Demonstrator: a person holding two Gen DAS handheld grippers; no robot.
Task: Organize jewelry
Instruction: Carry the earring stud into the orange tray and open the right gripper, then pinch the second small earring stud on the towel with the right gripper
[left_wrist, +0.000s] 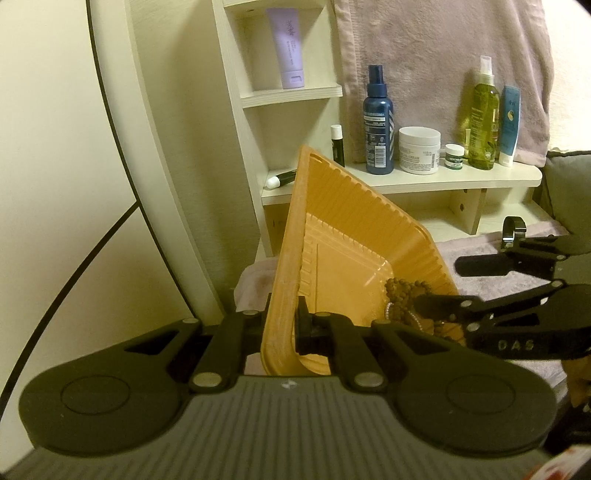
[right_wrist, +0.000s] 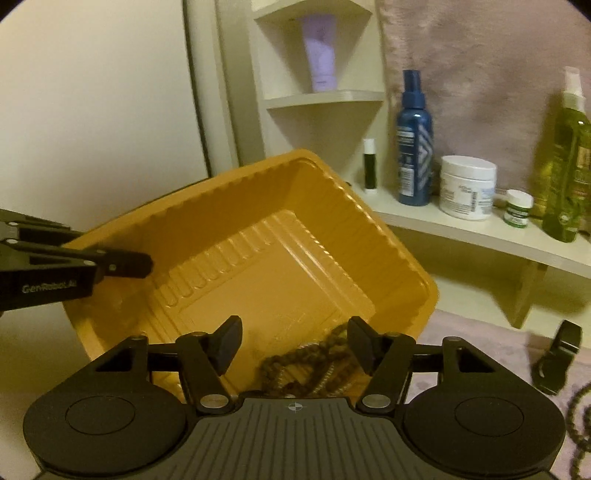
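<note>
One orange tray (right_wrist: 258, 236) fills most of my view, a thin moulded plastic thing with ribbed walls; I'd judge it light and bendy, easy to twist if gripped hard, so the rim is the place to take it. My left gripper (left_wrist: 282, 325) does just that, jaws pinched narrow on the near rim, tray tipped up on edge. Inside, at the low corner, sits a heap of brown bead strands (right_wrist: 314, 365) (limp, likely to slide and tangle), best lifted by a bunched loop. My right gripper (right_wrist: 293, 345) hangs over them, jaws wide, holding nothing. More beads (right_wrist: 580, 413) lie on the pinkish cloth surface (right_wrist: 480, 354) beside a black clip (right_wrist: 557, 362). Behind: pale wooden shelf (left_wrist: 443, 181) with a blue spray bottle (left_wrist: 378, 125), green bottle (left_wrist: 484, 114), white jar (left_wrist: 419, 149), and a pink towel (left_wrist: 443, 55) hanging.
</note>
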